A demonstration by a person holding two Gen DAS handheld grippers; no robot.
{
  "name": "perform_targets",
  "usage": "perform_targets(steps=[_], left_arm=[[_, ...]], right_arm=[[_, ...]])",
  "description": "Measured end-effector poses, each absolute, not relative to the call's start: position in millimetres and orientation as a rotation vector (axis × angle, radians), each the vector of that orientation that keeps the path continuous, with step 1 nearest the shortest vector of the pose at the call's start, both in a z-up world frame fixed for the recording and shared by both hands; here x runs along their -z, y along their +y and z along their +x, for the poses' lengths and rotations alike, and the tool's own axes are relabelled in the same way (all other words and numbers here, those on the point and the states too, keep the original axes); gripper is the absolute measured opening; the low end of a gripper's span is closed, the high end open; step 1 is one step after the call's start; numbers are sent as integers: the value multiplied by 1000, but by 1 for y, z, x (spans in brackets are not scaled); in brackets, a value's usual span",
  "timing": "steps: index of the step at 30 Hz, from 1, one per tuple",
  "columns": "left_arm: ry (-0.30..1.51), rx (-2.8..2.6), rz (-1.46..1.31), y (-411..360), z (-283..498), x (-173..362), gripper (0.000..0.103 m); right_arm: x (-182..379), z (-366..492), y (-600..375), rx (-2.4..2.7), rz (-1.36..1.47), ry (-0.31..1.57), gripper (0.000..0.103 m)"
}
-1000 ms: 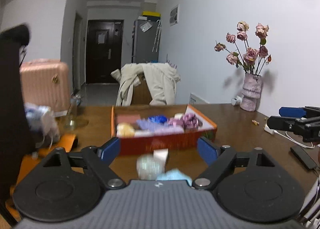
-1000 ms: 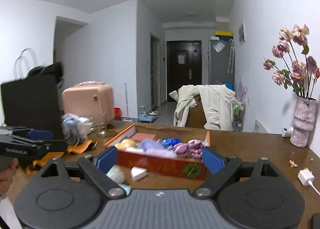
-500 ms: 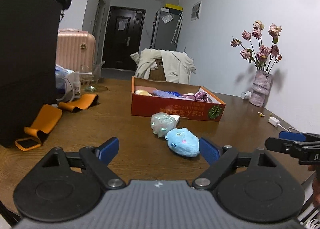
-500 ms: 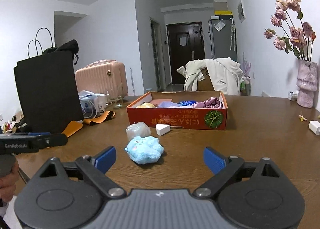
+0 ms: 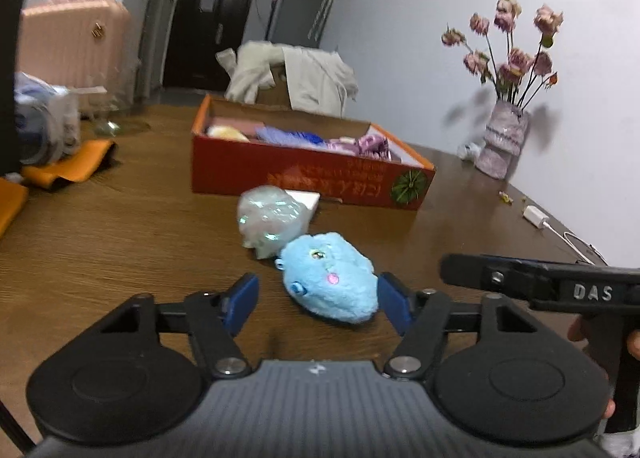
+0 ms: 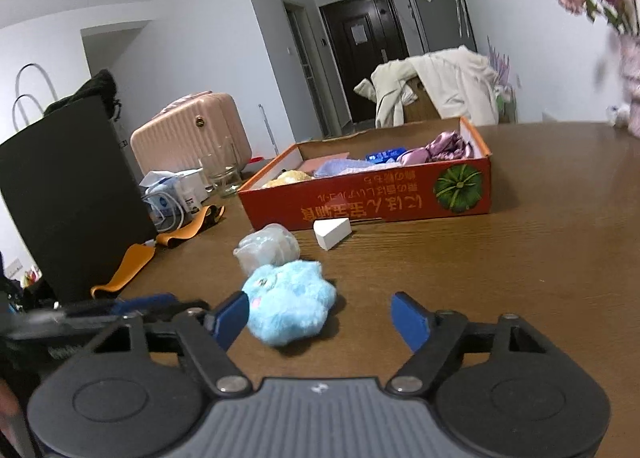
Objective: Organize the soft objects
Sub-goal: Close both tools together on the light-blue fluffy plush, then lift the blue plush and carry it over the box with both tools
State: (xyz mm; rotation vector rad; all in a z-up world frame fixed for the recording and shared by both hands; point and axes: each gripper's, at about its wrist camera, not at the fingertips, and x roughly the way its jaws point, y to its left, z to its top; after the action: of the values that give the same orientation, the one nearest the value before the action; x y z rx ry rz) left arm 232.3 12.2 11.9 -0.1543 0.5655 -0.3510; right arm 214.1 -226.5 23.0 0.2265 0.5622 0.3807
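Note:
A light blue plush toy [image 5: 330, 276] lies on the brown table [image 5: 120, 225]; it also shows in the right wrist view [image 6: 290, 308]. My left gripper [image 5: 318, 304] is open, its blue pads on either side of the plush, close to it. My right gripper [image 6: 324, 320] is open, the plush by its left pad. A soft object in a clear wrapper [image 5: 270, 219] [image 6: 266, 248] lies just behind the plush. A white wedge sponge [image 6: 332, 232] sits before the red box [image 5: 312, 173] [image 6: 372, 201], which holds several soft items.
A black bag [image 6: 68, 193], orange straps [image 6: 128, 270], a glass [image 6: 222, 171] and packets stand at the left. A vase of dried roses [image 5: 504, 137] and a white charger with cable [image 5: 540, 217] are at the right. A pink suitcase [image 6: 192, 133] stands beyond the table.
Both grippers have moved forward and down toward the blue plush. The left gripper's pads now flank it; the right gripper has come in beside it.

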Motion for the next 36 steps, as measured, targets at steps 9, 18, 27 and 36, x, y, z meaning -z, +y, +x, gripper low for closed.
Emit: perform_targets(steps=[9,18,27,36], left_arm=[[638,390,-290,15,279,15,41],[658,425,-386,24,286,21,38],[659,466,-355,2,268,16,39],[671,484,-369,3,253,10,48]], right_arm=[[2,288,-211,-443,274,630,65],[23,307,-210,-532,361,702,38],[6,225,-242,-486,334,712,16],[8,236,-265,-421,400,647,39]])
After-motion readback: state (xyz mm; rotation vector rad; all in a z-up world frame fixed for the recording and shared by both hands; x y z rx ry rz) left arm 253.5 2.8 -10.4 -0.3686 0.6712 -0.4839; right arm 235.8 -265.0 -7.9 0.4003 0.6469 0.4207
